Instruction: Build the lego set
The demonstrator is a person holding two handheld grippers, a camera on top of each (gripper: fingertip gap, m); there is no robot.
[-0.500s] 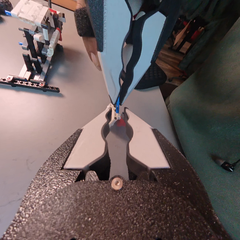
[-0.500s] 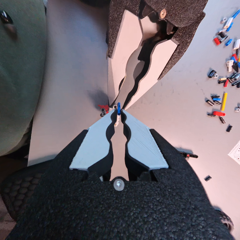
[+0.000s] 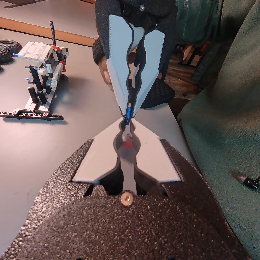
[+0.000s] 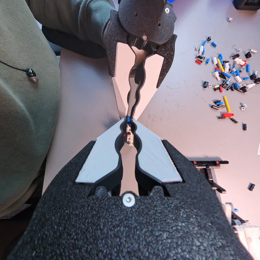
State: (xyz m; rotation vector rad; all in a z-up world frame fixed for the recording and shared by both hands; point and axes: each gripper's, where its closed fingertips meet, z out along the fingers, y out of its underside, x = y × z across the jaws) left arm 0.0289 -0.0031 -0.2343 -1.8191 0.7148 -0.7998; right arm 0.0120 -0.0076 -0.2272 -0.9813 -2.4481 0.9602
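Your right gripper (image 3: 127, 114) pinches a small blue pin (image 3: 128, 116) at its tips; your left gripper (image 4: 128, 118) clamps a pale grey holed beam (image 4: 129, 136) (pin meeting its end), tip-to-tip.

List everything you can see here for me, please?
blue pin: one, blue, pinched in the right gripper's tips
white beam: one, white with holes, where both grippers meet
half-built model: one, black, white and grey, on the table
tyres: at least two, black, beyond the model
loose pieces: many, blue, black, white, red, yellow, scattered on the table
table: one, grey
green top: one, on the person, beside the table
left gripper: one, black and grey, apparently closed on the beam
right gripper: one, black and grey, closed on the pin
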